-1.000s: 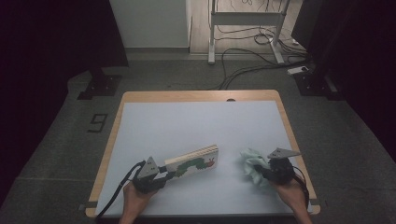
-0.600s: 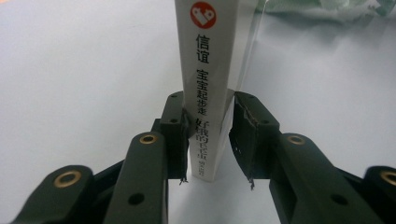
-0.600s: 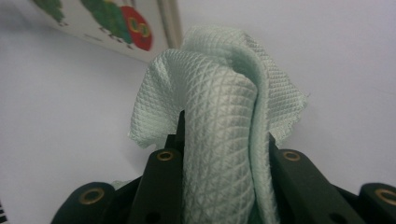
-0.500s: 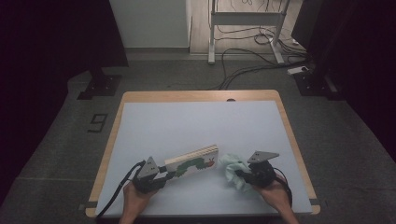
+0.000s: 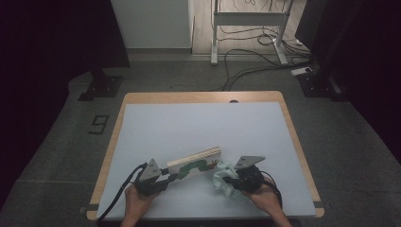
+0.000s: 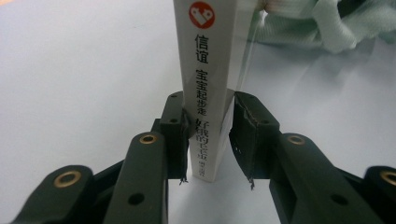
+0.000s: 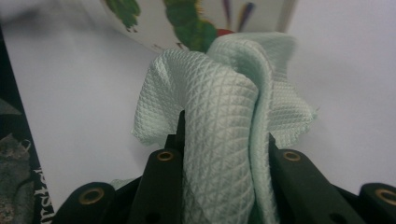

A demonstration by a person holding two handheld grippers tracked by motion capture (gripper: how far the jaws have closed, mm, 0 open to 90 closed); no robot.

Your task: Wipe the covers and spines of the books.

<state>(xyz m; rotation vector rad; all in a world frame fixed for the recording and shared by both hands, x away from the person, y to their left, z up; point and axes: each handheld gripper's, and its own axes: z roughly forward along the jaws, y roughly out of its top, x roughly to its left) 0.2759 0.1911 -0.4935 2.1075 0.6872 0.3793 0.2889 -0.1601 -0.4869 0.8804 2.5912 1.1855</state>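
Near the front edge of the counter (image 5: 198,123), the book (image 5: 195,164) is gripped at its spine end by the left hand-held gripper (image 5: 166,178). Its long axis runs slantwise, pointing toward the far right corner. The pale green cloth (image 5: 223,178) is clamped in the right hand-held gripper (image 5: 231,181), touching the book's far end.

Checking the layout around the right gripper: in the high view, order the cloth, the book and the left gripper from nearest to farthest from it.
1. Cloth: held in the right gripper.
2. Book: just left of the cloth.
3. Left gripper: farthest left, clamping the book's near end.
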